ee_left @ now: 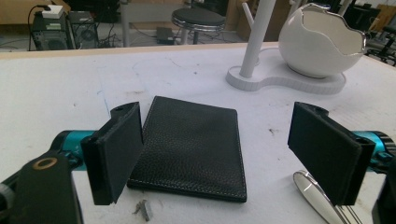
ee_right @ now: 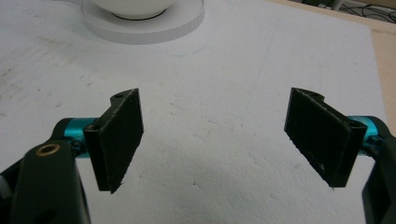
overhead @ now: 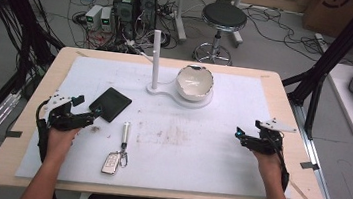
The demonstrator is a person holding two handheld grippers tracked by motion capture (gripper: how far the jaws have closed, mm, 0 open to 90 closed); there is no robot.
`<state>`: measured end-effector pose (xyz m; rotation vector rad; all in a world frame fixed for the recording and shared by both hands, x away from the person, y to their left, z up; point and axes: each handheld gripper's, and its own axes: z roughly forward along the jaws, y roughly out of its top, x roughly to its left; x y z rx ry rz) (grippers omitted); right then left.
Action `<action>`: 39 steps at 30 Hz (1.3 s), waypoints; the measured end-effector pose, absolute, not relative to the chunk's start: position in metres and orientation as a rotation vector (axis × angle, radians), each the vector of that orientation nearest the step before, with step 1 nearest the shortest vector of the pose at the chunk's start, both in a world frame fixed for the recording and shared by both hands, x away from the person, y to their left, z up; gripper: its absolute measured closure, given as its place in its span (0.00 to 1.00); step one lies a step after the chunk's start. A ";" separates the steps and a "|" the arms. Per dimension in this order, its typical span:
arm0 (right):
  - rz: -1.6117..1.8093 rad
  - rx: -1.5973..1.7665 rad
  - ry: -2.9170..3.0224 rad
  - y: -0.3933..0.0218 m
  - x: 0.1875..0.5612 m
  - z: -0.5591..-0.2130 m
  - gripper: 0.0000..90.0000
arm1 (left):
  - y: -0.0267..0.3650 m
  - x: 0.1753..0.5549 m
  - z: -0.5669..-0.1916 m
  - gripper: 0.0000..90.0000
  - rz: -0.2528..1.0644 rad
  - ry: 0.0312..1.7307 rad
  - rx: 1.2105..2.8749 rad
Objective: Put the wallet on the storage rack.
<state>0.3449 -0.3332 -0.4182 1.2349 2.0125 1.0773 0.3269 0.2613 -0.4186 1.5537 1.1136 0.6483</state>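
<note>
**A:** What lies on the table, and what is it made of?

**B:** A pale wooden table (overhead: 284,109) carries a white foam sheet (overhead: 208,153), rough and stained brown near its middle. On the sheet's left part lies a flat black wallet (ee_left: 191,147), rectangular, of pebbled leather with pale stitching along its edge. Near it sits a car key (overhead: 111,162) on a metal ring joined to a slim silvery cylinder (overhead: 125,131).

**A:** And farther back?

**B:** A glossy white bowl (overhead: 194,83) shaped like a cracked eggshell, with a jagged rim, rests on a smooth white stand (overhead: 175,95) from which a thin white post rises.

**A:** Where are the tongs?

**B:** The left gripper (overhead: 96,112) is held low, just beside the wallet's near corner. Its flat black padded jaws stand wide apart with nothing between them. The right gripper (overhead: 238,133) hangs over bare foam at the sheet's right side, well apart from everything, jaws equally wide and empty.
</note>
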 end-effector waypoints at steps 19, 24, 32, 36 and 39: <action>1.087 1.227 2.036 -0.332 0.345 -0.420 0.22 | 0.261 0.332 -0.422 0.20 0.616 1.151 1.552; 1.082 1.223 2.037 -0.332 0.344 -0.419 0.22 | 0.264 0.340 -0.424 0.20 0.574 1.177 1.555; 1.074 1.213 2.053 -0.327 0.342 -0.419 0.22 | 0.270 0.361 -0.430 0.25 0.529 1.247 1.589; 1.077 1.219 2.053 -0.327 0.343 -0.419 0.22 | 0.272 0.374 -0.433 0.30 0.538 1.312 1.632; 1.077 1.213 2.059 -0.325 0.343 -0.419 0.22 | 0.274 0.383 -0.436 0.31 0.531 1.365 1.664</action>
